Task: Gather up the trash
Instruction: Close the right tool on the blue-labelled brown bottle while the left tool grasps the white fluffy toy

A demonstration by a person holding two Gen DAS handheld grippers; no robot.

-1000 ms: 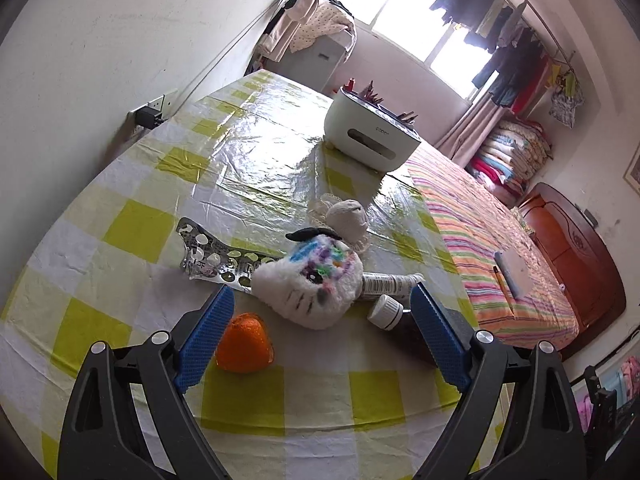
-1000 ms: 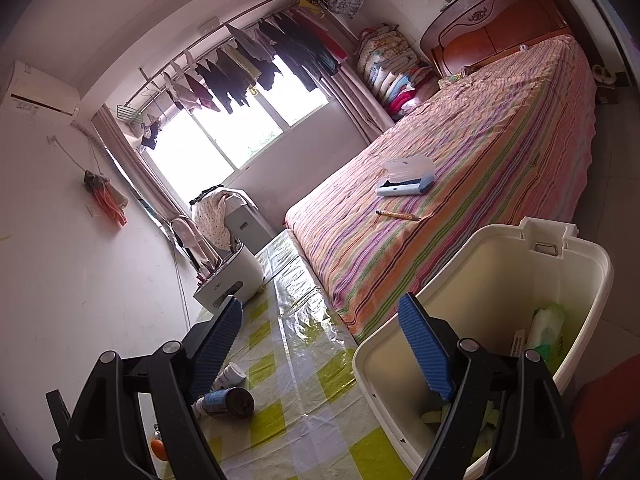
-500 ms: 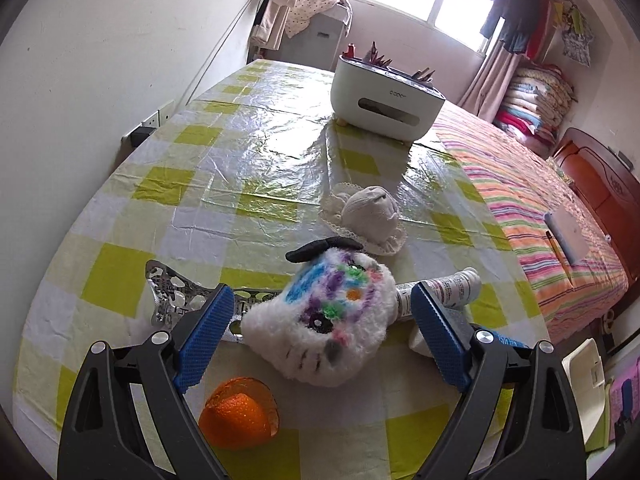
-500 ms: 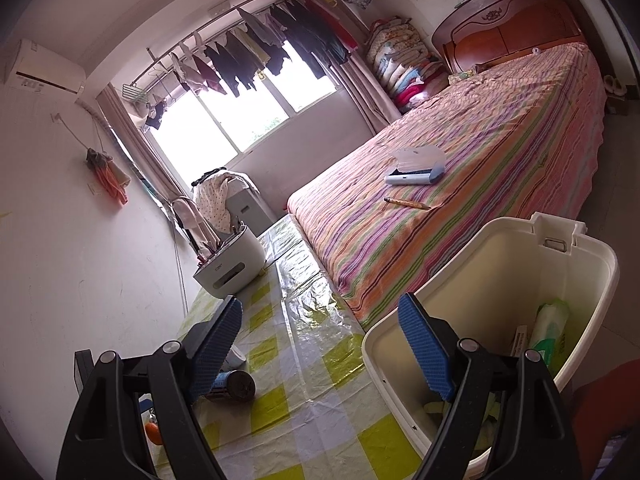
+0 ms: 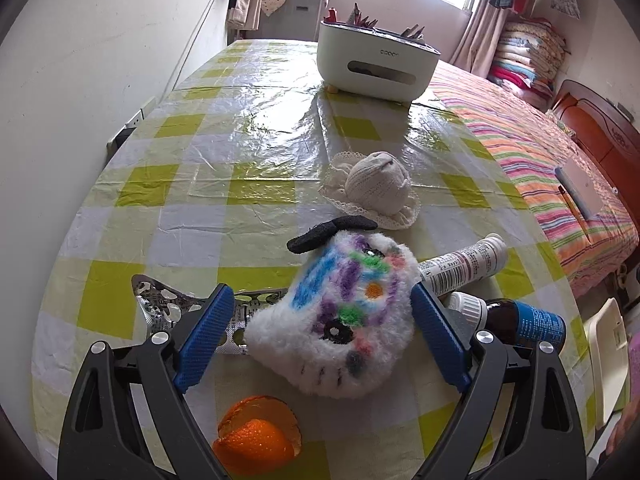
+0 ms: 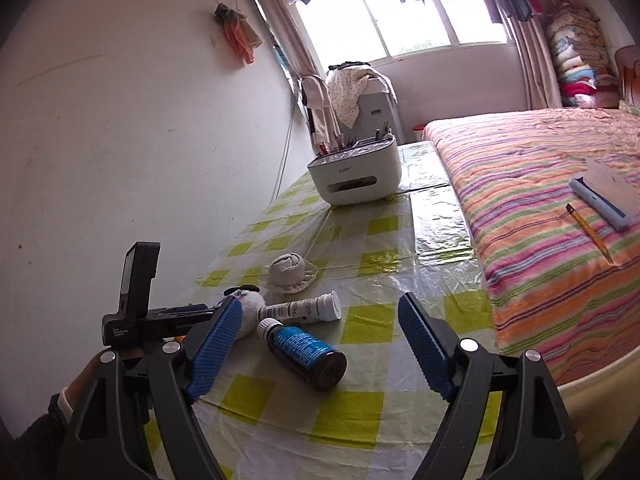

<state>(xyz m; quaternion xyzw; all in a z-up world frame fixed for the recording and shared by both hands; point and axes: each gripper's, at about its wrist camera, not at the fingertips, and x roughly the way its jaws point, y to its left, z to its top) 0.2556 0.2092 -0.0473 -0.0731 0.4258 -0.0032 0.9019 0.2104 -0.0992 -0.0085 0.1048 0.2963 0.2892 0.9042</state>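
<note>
Counter (image 5: 248, 128): we see a yellow-and-white checked plastic cover, with a wall on one side and a striped bed (image 6: 540, 200) along the other.
Left tongs (image 5: 320, 332): ours stand apart above the counter, holding nothing; the fluffy white plush toy (image 5: 340, 320) with coloured patches lies between the blue pads, and we cannot tell whether either pad touches it.
Right tongs (image 6: 320, 344): ours stand apart and empty, pointing across the counter toward the window.
Brown bottle (image 6: 304, 354): it lies on its side with a blue label and white cap, between our right pads in that view, on the counter surface.
White tube (image 6: 300, 310): it lies flat just beyond the bottle, beside the plush toy.
Blister pack (image 5: 176, 308): silver, mostly emptied, it lies flat and partly under the toy's edge.
Orange peel (image 5: 256, 432): it sits near the front edge of the counter, below our left tongs.
Rolled sock (image 5: 376, 188): white with a lace edge, it rests past the toy.
Organiser box (image 5: 376, 64): white, holding pens, it stands at the far end.
</note>
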